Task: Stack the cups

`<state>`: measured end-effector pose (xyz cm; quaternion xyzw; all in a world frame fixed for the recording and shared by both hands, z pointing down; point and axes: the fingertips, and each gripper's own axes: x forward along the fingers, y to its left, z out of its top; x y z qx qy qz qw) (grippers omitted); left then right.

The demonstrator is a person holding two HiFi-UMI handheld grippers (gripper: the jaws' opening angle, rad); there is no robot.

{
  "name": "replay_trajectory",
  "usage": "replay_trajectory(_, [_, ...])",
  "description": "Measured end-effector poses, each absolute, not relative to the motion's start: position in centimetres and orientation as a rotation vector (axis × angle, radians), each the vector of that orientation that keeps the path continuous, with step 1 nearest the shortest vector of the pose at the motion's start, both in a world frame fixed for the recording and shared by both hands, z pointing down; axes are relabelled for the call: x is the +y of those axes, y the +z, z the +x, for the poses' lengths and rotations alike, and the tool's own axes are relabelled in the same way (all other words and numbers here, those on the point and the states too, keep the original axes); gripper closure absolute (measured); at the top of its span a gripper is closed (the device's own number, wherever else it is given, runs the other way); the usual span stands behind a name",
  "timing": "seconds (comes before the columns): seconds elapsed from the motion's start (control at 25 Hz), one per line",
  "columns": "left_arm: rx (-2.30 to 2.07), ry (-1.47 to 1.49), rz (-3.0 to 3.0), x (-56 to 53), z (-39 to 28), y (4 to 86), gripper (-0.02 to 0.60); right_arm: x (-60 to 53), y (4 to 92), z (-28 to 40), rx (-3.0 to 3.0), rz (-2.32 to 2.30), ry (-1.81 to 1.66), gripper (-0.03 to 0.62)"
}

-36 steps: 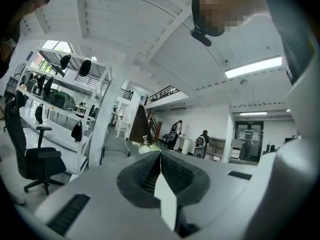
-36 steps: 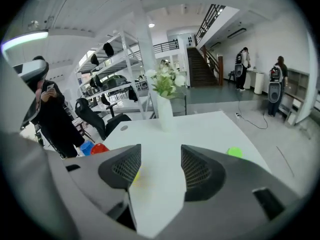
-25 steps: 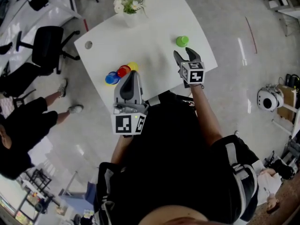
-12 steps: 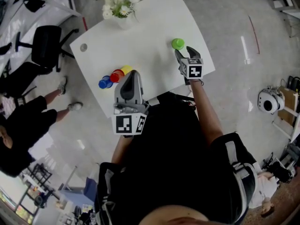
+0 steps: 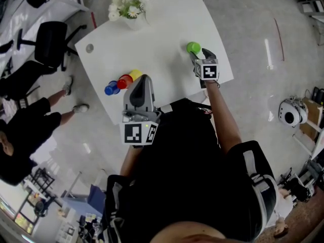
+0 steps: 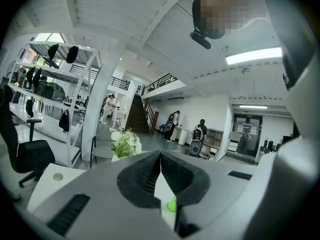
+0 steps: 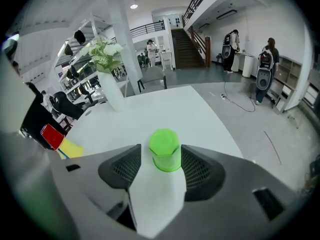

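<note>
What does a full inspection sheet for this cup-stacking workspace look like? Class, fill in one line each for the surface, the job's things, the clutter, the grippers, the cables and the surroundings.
Surface: white table, mostly bare.
Job's things: green cup upside down, alone on the right side; blue cup, red cup and yellow cup close together in a row near the left edge.
Clutter: vase of white flowers at the far edge; small grey disc.
Grippers: left hand-held gripper jaws together, empty; right hand-held gripper jaws apart, either side of the green cup.
Cables: nothing seen on the table; thin cable on the floor.
Surroundings: black office chair, bystander in black.
</note>
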<state>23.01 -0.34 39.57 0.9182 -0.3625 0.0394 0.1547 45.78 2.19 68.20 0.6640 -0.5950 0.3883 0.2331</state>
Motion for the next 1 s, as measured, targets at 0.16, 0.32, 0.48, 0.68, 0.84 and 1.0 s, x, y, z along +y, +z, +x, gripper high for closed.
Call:
replay_trajectory(0.16, [-1.049, 0.116, 2.627, -0.5, 23.2, 39.7, 0.560, 2.0, 68.9, 45.9, -1.630, 1.798, 1.072, 0.332])
replay_trajectory(0.32, [-1.057, 0.120, 2.625, -0.4, 23.2, 39.8, 0.560, 1.9, 69.5, 45.9, -1.632, 1.785, 1.071, 0.336])
replay_trajectory(0.48, [-1.061, 0.117, 2.624, -0.4, 23.1, 39.6, 0.560, 2.0, 70.2, 45.9, -1.627, 1.777, 1.082, 0.363])
replay_trajectory(0.68, [-1.069, 0.115, 2.623, -0.2, 22.7, 39.4, 0.560, 2.2, 70.1, 46.0, -1.611, 1.782, 1.076, 0.368])
replay_trajectory(0.84, [-1.071, 0.107, 2.623, 0.0, 22.2, 39.3, 0.560, 2.1, 69.6, 46.0, -1.604, 1.792, 1.070, 0.370])
replay_trajectory(1.0, [-1.073, 0.095, 2.628, 0.2, 21.5, 39.1, 0.560, 2.3, 69.5, 45.7, -1.603, 1.802, 1.063, 0.372])
